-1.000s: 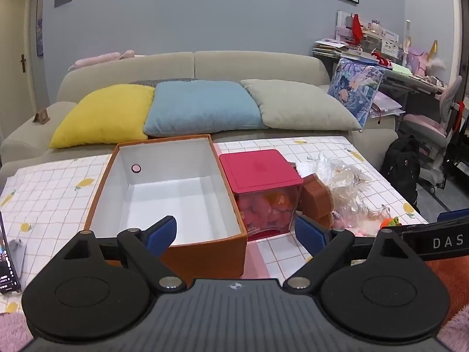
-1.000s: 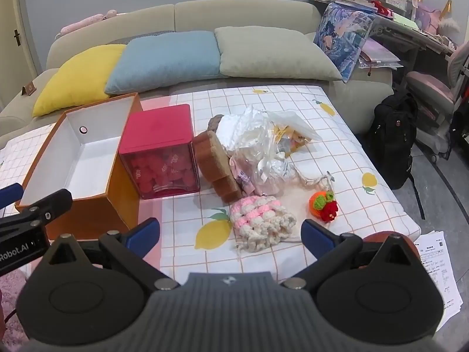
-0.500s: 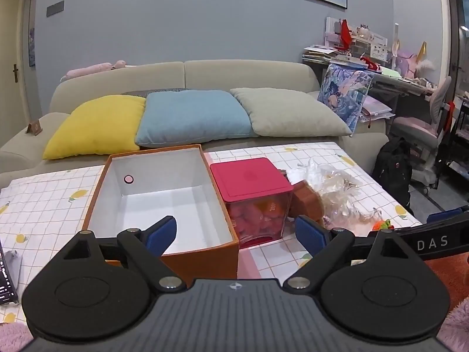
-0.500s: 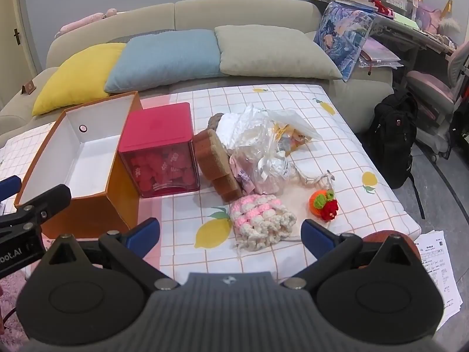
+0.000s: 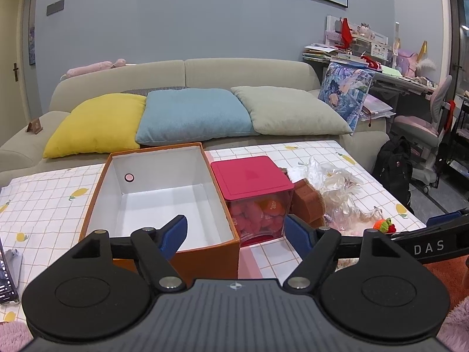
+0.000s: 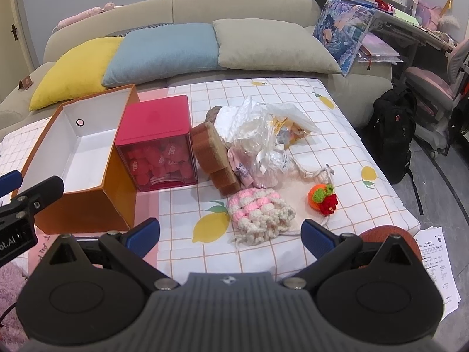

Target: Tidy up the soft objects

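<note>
An empty orange box (image 5: 158,193) (image 6: 88,152) with a white inside stands on the lemon-print table. Beside it on the right sits a red-lidded clear cube (image 5: 252,193) (image 6: 158,143). A brown sponge-like toy (image 6: 217,158), a pink-and-white crocheted pouch (image 6: 258,211), an orange and red crocheted fruit charm (image 6: 322,196) and crumpled plastic bags (image 6: 258,135) lie right of the cube. My left gripper (image 5: 236,233) is open and empty at the box's near end. My right gripper (image 6: 230,234) is open and empty just before the pouch.
A sofa with yellow (image 5: 96,123), blue (image 5: 193,114) and grey cushions (image 5: 290,111) runs behind the table. A black backpack (image 6: 392,129), a chair and a cluttered desk stand at the right. A phone (image 5: 6,272) lies at the table's left edge.
The left gripper has risen and tilted up, so the box and cube sit lower in its view. The right gripper has barely moved. Both stayed open.
</note>
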A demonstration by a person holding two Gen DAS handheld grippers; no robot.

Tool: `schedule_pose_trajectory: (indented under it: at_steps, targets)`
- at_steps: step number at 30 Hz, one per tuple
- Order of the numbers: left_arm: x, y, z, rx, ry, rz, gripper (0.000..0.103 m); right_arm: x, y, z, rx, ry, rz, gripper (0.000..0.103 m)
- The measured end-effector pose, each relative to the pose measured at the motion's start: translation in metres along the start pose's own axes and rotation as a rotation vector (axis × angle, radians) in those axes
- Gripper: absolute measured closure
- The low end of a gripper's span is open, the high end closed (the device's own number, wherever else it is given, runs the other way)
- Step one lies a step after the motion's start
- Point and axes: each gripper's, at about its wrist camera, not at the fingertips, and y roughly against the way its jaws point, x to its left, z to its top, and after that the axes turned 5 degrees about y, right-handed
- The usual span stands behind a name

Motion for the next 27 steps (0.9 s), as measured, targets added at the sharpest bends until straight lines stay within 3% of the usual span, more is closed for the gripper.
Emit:
schedule_pose_trajectory:
  at_steps: [27]
  targets:
    - [0.0036, -0.0046, -0.0003, 0.047, 0.015, -0.015, 0.014, 0.0003, -0.0069, 0.0, 0.032, 0.002, -0.011, 0.003]
